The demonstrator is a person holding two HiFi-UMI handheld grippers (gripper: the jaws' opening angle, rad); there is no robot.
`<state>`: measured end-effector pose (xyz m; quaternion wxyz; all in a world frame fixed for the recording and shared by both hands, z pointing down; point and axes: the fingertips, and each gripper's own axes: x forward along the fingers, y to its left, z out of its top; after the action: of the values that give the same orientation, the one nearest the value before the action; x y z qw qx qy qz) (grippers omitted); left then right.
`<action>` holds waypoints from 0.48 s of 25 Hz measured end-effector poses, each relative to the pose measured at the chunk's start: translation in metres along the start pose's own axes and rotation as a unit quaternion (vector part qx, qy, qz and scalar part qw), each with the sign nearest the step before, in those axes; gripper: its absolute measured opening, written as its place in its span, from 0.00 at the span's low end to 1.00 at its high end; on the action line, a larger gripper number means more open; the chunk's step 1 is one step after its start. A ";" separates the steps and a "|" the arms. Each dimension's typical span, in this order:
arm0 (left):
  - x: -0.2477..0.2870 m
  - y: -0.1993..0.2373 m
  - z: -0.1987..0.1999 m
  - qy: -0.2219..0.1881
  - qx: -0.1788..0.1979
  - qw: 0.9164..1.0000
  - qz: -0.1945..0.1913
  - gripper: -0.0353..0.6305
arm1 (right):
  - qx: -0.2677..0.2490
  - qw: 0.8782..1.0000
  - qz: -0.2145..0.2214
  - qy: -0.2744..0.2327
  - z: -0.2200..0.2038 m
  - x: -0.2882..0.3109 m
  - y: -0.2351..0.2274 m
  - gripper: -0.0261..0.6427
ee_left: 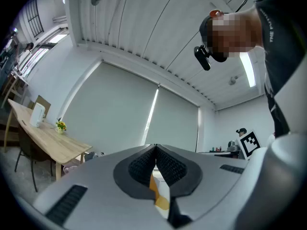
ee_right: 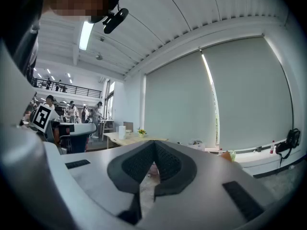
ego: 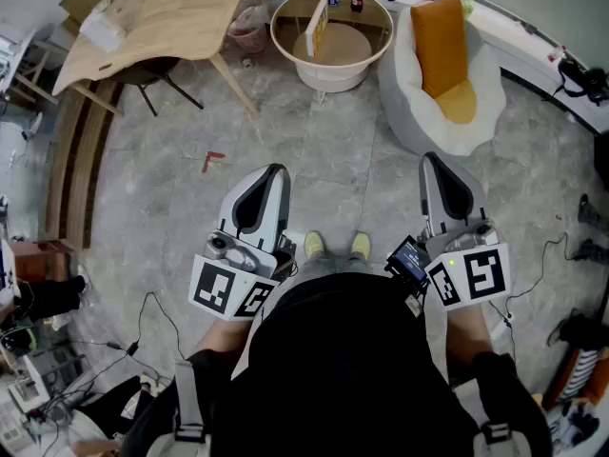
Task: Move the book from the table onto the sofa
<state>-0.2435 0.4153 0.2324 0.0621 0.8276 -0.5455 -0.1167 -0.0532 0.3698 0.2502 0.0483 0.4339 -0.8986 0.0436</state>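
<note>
Standing on table (ego: 284, 44), book (ego: 317, 29), well beyond left gripper (ego: 272, 171), right gripper (ego: 432, 160)

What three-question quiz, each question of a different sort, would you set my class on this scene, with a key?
1. True or false: the left gripper and the right gripper are both shut and empty.
2. Fill in the missing word: the cushion on the white sofa is ___ in colour.
3. Where is the book at this moment?
A. on the round table
B. on the sofa
C. on the floor

Key: 1 true; 2 orange; 3 A.
</note>
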 end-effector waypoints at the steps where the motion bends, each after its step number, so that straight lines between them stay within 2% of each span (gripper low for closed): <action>1: 0.002 0.001 0.002 -0.003 -0.002 1.000 0.000 0.07 | 0.004 1.000 -0.002 -0.001 0.000 -0.001 -0.002 0.05; 6: 0.010 0.003 0.004 -0.008 -0.010 1.000 -0.008 0.07 | 0.021 1.000 -0.014 -0.006 -0.002 0.003 -0.005 0.05; 12: 0.010 0.003 0.003 -0.006 -0.015 1.000 -0.020 0.07 | 0.040 0.999 -0.007 -0.021 0.002 0.010 0.008 0.05</action>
<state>-0.2431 0.4045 0.2294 0.0692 0.8366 -0.5273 -0.1312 -0.0658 0.3669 0.2490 0.0126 0.4430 -0.8937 0.0698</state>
